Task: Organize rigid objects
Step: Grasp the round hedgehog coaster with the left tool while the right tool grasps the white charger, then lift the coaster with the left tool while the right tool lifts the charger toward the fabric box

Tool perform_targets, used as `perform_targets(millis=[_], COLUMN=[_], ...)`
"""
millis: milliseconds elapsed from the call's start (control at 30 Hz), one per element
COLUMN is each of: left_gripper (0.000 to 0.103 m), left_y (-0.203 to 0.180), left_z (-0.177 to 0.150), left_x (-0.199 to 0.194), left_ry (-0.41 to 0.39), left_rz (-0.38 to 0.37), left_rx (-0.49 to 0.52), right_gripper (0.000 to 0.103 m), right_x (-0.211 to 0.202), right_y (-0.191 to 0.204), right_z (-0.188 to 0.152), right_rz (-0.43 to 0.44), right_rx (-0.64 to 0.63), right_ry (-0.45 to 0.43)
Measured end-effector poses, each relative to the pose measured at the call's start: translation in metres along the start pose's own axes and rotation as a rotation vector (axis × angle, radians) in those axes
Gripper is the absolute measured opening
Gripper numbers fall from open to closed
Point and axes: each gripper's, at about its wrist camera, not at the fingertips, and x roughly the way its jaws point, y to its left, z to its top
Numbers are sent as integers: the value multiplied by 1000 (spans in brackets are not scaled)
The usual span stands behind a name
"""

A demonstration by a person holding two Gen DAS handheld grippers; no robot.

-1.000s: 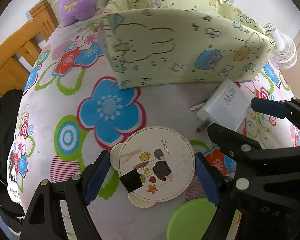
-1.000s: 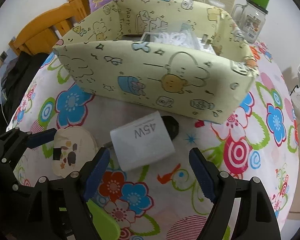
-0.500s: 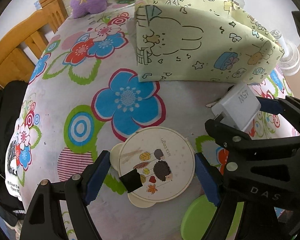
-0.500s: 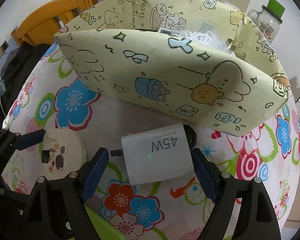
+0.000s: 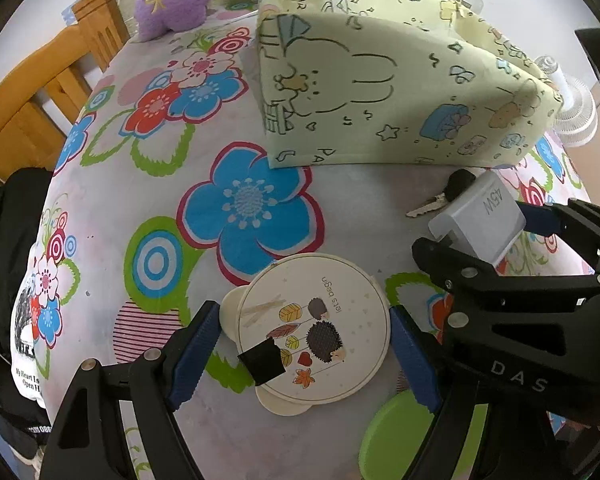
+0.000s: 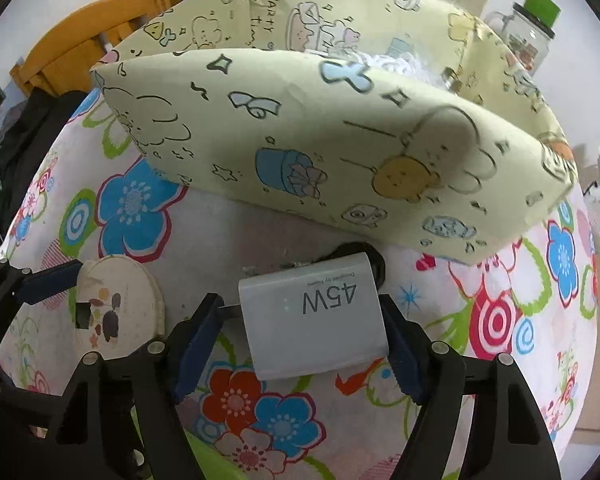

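1. Left gripper point(image 5: 304, 350): jaws clamped on the round hedgehog coaster point(image 5: 314, 326).
2. Right gripper point(image 6: 300, 344): jaws have just been closing on the white 45W charger point(image 6: 314, 316); left pad contact unclear.
3. Black-headed key point(image 5: 444, 196) beside the charger.
4. Yellow fabric bin point(image 6: 340, 148) behind, on the floral tablecloth point(image 5: 160, 208).

The yellow fabric bin point(image 6: 340, 152) is walling off the bench point(image 5: 204, 420) ahead, leaving open cloth lying left of the round coaster point(image 5: 314, 328).
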Motion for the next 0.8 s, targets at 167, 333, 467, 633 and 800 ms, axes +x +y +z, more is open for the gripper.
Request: perform_targets(millis=[167,333,467,633,800], left_gripper=[85,85,85,85,85], left_y=[-8,-17,-23,-33,-36], left_z=[-3,-7,-11,-16,-13], left_x=[-6,-13,-21,-32,-45], left_ry=[-10,-20,-29,-42,-54], left_rz=[-19,-28,-36,-43,-65], left_rx=[16,47,73,104,121], right_gripper=[78,78,77,77,74], right_x=[-6,-15,-26,-41,-62], right_y=[-6,-10,-14,-22,-33], right_z=[-11,-22,-33,-45,-55], right_rz=[5,1,-5,-10,-5], right_rx=[70,118,155,194,234], right_ry=[7,-2,-19,-41,-66])
